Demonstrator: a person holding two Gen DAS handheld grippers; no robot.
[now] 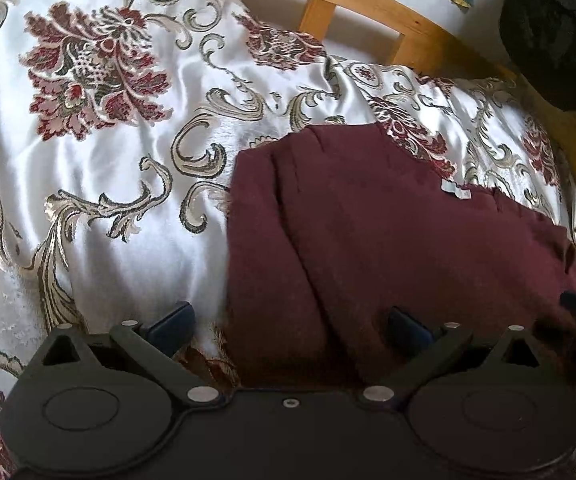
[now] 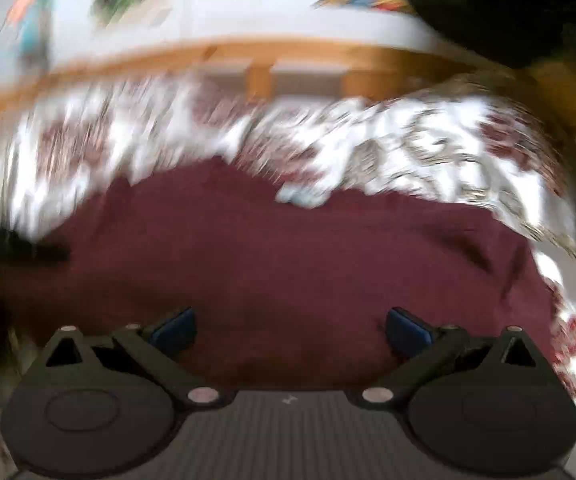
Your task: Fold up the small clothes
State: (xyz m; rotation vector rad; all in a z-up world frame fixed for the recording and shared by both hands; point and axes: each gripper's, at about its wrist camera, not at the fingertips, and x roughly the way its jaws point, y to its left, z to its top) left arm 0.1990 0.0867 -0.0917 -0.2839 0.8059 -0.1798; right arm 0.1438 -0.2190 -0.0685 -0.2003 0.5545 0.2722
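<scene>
Both tongs gape wide and hold nothing. The left tongs (image 1: 290,326) straddle the near left edge of the maroon garment (image 1: 388,240); the right tongs (image 2: 290,330) hover over it. The garment lies on a floral bedspread (image 1: 108,140), a wooden bed frame (image 1: 368,4) behind.

Both wrist views look forward, close above bed; share maroon garment (image 1: 388,240), wooden rail (image 1: 368,4).

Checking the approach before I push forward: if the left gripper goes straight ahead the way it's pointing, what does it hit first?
Most likely the maroon garment: the open left gripper points at its left edge lying on the floral bedspread. Depth is unclear.
</scene>
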